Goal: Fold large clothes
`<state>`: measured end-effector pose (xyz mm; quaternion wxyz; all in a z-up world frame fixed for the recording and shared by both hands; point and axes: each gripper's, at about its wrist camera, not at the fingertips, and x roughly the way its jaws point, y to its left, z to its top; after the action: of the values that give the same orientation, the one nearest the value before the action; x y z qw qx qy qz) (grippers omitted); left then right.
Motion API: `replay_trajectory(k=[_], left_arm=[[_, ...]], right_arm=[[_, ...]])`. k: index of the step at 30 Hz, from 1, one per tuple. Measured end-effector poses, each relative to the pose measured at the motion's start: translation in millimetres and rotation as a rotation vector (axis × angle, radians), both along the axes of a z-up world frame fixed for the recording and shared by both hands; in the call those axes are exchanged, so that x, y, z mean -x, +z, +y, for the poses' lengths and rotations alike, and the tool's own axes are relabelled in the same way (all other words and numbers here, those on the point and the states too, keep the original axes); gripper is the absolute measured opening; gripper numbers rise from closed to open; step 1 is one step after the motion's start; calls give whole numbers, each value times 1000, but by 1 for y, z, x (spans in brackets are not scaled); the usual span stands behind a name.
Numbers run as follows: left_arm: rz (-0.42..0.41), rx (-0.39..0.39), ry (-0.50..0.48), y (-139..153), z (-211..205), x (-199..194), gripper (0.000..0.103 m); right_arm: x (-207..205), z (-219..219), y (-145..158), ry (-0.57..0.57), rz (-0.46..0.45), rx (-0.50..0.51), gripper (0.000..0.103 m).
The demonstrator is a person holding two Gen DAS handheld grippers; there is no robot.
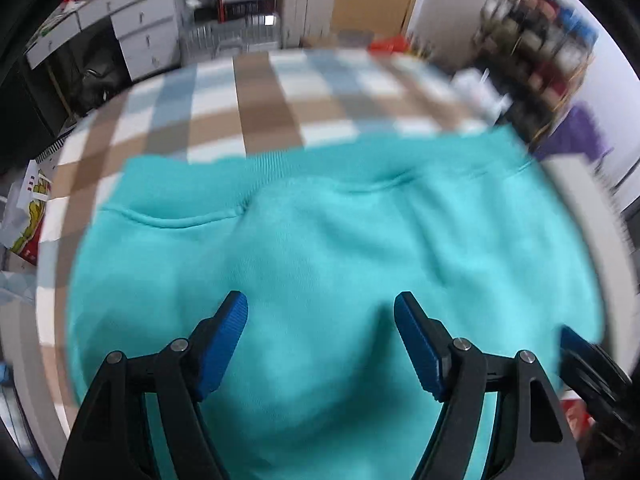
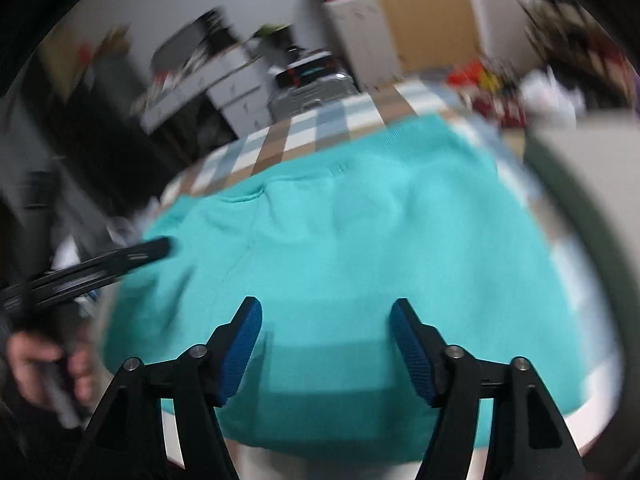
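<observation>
While both views are smeared by motion blur, we can still read the main layout.

Garment: we see a large turquoise fleece sweatshirt point(image 1: 320, 248) spread across a bench covered by a blue, brown and white checked cloth point(image 1: 256, 108); its ribbed band lies along the far edge, with a seam curving just below it.

Left hand-held gripper point(image 1: 320, 320): we find its blue-padded fingers point(image 1: 222, 344) spread wide apart, nothing between them; the sweatshirt fills the gap and stretches ahead and to both sides. We cannot tell whether the tips touch the fabric.

Right hand-held gripper point(image 2: 326, 322): we see its jaws equally wide, gripping nothing, poised over the near part of the sweatshirt point(image 2: 340, 248), whose near edge hangs at the bench's front rim.

Cross views: in the right wrist view we spot the left hand-held gripper point(image 2: 160, 246) as a dark blurred bar at the garment's left edge, held by a bare hand point(image 2: 44, 364); in the left wrist view the right hand-held gripper point(image 1: 580, 352) shows at the far right.

Surroundings: we make out white drawer units point(image 1: 132, 28) beyond the bench.
</observation>
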<state>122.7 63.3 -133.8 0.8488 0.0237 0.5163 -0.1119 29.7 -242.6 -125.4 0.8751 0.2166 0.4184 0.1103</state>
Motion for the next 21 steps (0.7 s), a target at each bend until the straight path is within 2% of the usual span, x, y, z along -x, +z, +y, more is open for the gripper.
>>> replay_trajectory(k=[2, 3, 5, 8, 10, 14, 16, 18, 20, 21], left_arm=[[-48, -71, -31, -19, -7, 1, 77], [-68, -85, -34, -20, -8, 4, 78], [-49, -76, -31, -19, -2, 3, 77], [-3, -85, -30, -6, 0, 2, 77], [-8, -98, -18, 8, -6, 12, 77], [-25, -76, -137, 21, -33, 55, 77], [-24, -106, -197, 15, -47, 66, 77], [23, -143, -189, -6, -51, 61, 81], [63, -78, -132, -24, -39, 53, 93], [55, -69, -115, -25, -36, 51, 93]], right_arm=[[1, 0, -10, 13, 45, -4, 68], [2, -1, -6, 31, 33, 2, 68], [5, -5, -1, 8, -23, 17, 68], [-2, -10, -5, 8, 3, -5, 68], [1, -16, -4, -9, -6, -48, 68], [14, -30, 1, -54, -32, -129, 70], [27, -40, 6, -96, -64, -160, 70], [38, -49, 10, -141, -87, -184, 70], [48, -58, 10, -177, -95, -247, 71], [57, -65, 9, -194, -99, -313, 71]])
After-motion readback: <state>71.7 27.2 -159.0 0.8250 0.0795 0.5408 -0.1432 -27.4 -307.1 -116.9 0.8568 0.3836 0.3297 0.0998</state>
